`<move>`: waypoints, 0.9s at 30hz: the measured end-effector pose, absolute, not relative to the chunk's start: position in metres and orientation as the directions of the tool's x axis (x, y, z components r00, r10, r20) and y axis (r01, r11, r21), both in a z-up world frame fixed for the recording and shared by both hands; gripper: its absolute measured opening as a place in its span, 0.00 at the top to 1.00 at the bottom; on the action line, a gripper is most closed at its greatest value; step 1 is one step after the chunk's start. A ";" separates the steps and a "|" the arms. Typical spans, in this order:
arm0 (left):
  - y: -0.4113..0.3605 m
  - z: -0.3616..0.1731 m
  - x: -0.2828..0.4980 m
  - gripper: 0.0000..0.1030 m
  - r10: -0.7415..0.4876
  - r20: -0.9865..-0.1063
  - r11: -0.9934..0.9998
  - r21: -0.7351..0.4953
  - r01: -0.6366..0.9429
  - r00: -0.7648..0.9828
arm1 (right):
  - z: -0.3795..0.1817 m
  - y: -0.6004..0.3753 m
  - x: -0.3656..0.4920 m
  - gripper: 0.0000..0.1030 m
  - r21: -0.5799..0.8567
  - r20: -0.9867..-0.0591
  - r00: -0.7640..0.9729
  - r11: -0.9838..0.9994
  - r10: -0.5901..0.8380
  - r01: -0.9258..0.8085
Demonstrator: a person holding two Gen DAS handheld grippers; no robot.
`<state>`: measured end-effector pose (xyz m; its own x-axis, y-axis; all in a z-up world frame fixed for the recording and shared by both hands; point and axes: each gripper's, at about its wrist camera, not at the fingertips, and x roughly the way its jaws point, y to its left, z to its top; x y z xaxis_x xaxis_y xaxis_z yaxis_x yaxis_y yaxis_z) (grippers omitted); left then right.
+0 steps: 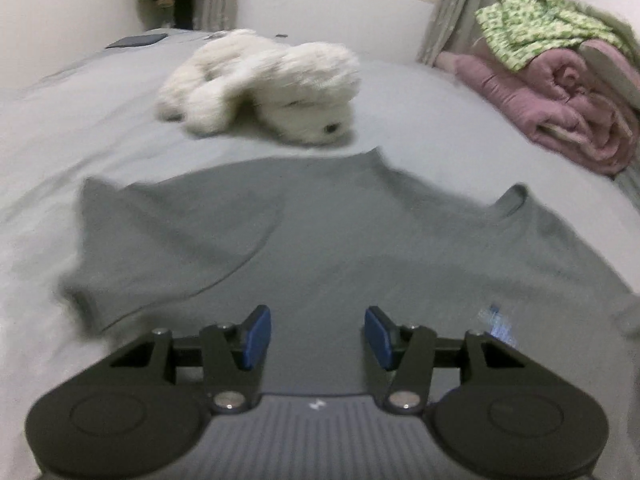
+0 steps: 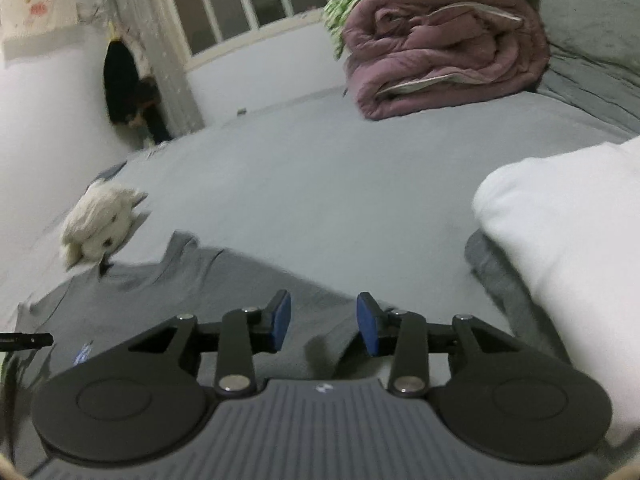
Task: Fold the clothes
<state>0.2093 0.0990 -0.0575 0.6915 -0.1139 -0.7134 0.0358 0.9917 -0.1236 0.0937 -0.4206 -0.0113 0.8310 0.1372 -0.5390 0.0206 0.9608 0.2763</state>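
A grey T-shirt (image 1: 320, 236) lies spread on the bed, one sleeve folded in over its left part, its neckline at the right. My left gripper (image 1: 318, 336) hovers open over the shirt's near part, nothing between its blue pads. In the right wrist view the same grey T-shirt (image 2: 192, 292) lies at lower left with a small blue print (image 2: 82, 354). My right gripper (image 2: 323, 324) stands open above the shirt's right edge, empty. The tip of the other gripper (image 2: 28, 340) pokes in at the left edge.
A white plush toy (image 1: 260, 84) lies beyond the shirt on the grey bed sheet (image 2: 320, 184). A rolled pink quilt (image 2: 444, 52) with green floral cloth (image 1: 548, 24) sits at the far corner. A white pillow (image 2: 568, 248) rests on a grey garment (image 2: 504, 280) to my right.
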 end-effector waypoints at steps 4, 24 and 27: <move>0.124 -0.047 0.173 0.48 -0.086 -0.734 0.991 -0.131 -0.017 0.673 | 0.015 -0.406 0.069 0.60 0.330 -0.554 0.812 0.944 0.185 0.010; 0.168 -0.018 0.002 0.46 -0.278 -0.781 0.930 -0.365 -0.048 0.559 | 0.044 -0.324 -0.086 0.53 0.338 -0.663 0.717 0.941 0.214 0.032; 0.165 -0.029 -0.012 0.47 -0.332 -0.789 0.909 -0.415 -0.048 0.517 | 0.031 -0.319 -0.105 0.53 0.344 -0.693 0.685 0.938 0.225 0.040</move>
<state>-0.0123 0.1647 -0.0288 0.5168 -0.3323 -0.7890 -0.0485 0.9088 -0.4145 -0.1053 -0.3187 0.0311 0.6852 0.2247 -0.6928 0.0397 0.9383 0.3435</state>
